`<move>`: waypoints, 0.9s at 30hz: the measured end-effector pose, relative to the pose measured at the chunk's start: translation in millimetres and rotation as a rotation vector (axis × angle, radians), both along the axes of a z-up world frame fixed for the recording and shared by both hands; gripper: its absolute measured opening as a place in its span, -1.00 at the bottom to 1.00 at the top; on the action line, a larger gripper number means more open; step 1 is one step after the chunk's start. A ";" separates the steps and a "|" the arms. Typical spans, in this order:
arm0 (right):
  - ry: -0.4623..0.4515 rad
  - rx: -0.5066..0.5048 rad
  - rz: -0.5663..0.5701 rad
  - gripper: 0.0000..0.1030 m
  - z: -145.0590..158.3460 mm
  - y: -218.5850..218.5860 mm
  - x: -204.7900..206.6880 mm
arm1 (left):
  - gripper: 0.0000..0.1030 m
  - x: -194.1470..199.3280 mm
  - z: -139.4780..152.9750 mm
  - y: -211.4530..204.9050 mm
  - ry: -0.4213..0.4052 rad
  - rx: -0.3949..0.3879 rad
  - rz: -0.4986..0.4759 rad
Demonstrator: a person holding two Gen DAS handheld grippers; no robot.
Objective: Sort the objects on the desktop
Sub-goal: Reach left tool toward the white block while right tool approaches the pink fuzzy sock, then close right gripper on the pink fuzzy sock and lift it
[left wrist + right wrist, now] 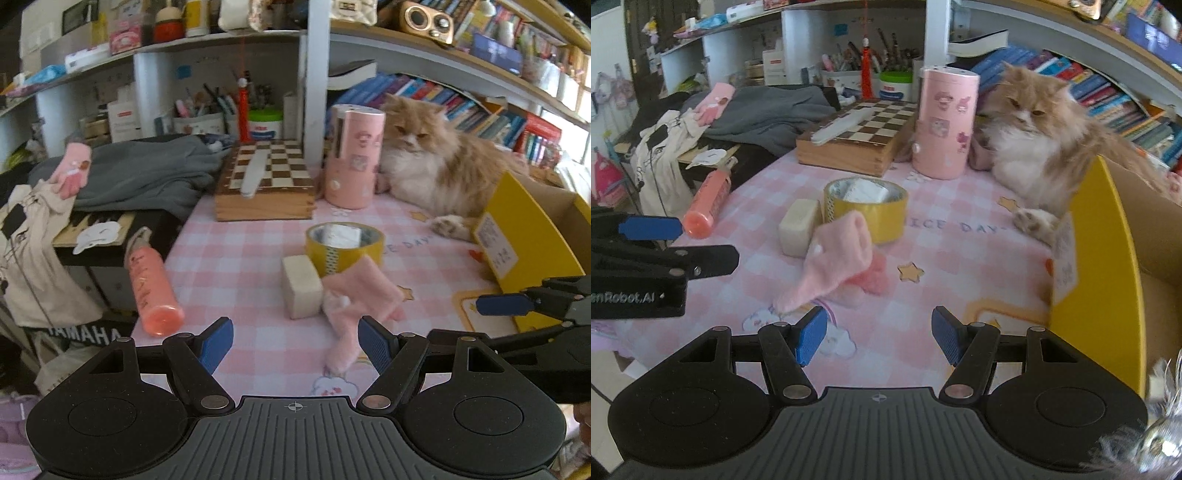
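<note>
Both jaws are being held wide, empty; ahead of the left gripper (pixel 295 345) and right gripper (pixel 879 338), glove (pixel 360 295), tape (pixel 343 247) and block (pixel 300 286) are being left unsorted.

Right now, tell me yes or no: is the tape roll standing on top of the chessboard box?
No, the tape roll lies on the checked tablecloth, in front of the chessboard box and beside a pale block.
</note>
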State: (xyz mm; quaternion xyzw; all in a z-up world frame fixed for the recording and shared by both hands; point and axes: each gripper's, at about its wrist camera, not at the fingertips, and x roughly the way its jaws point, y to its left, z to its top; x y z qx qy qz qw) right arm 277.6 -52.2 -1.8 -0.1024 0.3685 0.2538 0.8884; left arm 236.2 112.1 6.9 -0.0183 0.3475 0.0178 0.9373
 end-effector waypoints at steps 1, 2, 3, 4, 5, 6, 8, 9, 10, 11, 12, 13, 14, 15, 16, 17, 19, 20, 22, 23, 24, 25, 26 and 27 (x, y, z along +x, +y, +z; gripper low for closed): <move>0.006 0.006 0.010 0.17 -1.2 2.4 5.5 | 0.49 1.0 0.3 0.7 0.002 0.005 0.010; 0.014 0.013 0.019 0.17 -2.6 4.8 11.0 | 0.49 1.8 0.3 1.3 0.004 0.008 0.019; 0.024 0.020 0.027 0.17 -4.2 7.1 15.8 | 0.49 3.1 0.6 2.4 0.007 0.012 0.029; 0.033 0.026 0.034 0.17 -6.0 9.1 20.7 | 0.49 3.9 0.7 3.7 0.010 0.015 0.040; 0.044 0.032 0.042 0.17 -8.0 11.9 26.1 | 0.49 4.9 0.9 4.7 0.013 0.018 0.048; 0.057 0.039 0.050 0.18 -10.5 15.3 32.3 | 0.49 6.0 1.1 5.8 0.016 0.020 0.057; 0.078 0.048 0.057 0.26 -14.4 20.5 42.6 | 0.49 8.2 1.8 6.7 0.021 0.025 0.070; 0.092 0.052 0.058 0.32 -16.5 23.9 48.9 | 0.49 9.2 2.0 7.3 0.022 0.028 0.075; 0.103 0.057 0.057 0.40 -18.5 26.8 53.8 | 0.49 10.1 2.2 7.4 0.024 0.032 0.079; 0.115 0.064 0.056 0.40 -20.7 29.9 59.1 | 0.49 11.0 2.3 6.9 0.026 0.037 0.082; 0.128 0.069 0.055 0.40 -23.3 33.3 64.4 | 0.49 11.8 2.3 6.2 0.028 0.041 0.083; 0.139 0.073 0.055 0.40 -25.6 36.6 68.8 | 0.49 12.7 2.2 5.7 0.029 0.046 0.085; 0.149 0.075 0.058 0.40 -28.5 40.2 72.9 | 0.49 13.6 2.0 5.2 0.031 0.049 0.085; 0.160 0.074 0.063 0.40 -31.8 44.5 77.4 | 0.49 14.5 1.8 4.7 0.032 0.051 0.086; 0.166 0.070 0.070 0.40 -34.8 47.7 80.3 | 0.49 15.6 1.6 4.3 0.034 0.052 0.087; 0.172 0.066 0.076 0.38 -37.5 50.1 82.6 | 0.49 16.7 1.3 4.0 0.036 0.052 0.088; 0.185 0.061 0.091 0.36 -42.7 55.3 87.0 | 0.49 19.5 0.3 3.8 0.041 0.049 0.089; 0.188 0.057 0.094 0.36 -44.5 56.6 88.3 | 0.49 20.7 0.0 3.9 0.042 0.046 0.090; 0.181 0.051 0.100 0.35 -47.1 57.7 89.1 | 0.49 24.1 -1.5 4.0 0.045 0.041 0.091; 0.174 0.049 0.105 0.29 -47.5 57.2 89.0 | 0.49 25.5 -2.1 4.2 0.045 0.040 0.091; 0.165 0.045 0.113 0.21 -47.6 56.5 88.0 | 0.49 27.9 -2.7 4.4 0.045 0.037 0.090; 0.157 0.040 0.124 0.00 -47.7 55.7 87.0 | 0.49 30.6 -3.2 4.4 0.044 0.036 0.088; 0.154 0.045 0.141 -0.21 -47.4 53.8 85.8 | 0.49 33.0 -4.0 4.2 0.043 0.035 0.085; 0.160 0.060 0.154 -0.32 -47.0 52.1 86.2 | 0.49 36.2 -4.8 4.0 0.043 0.035 0.081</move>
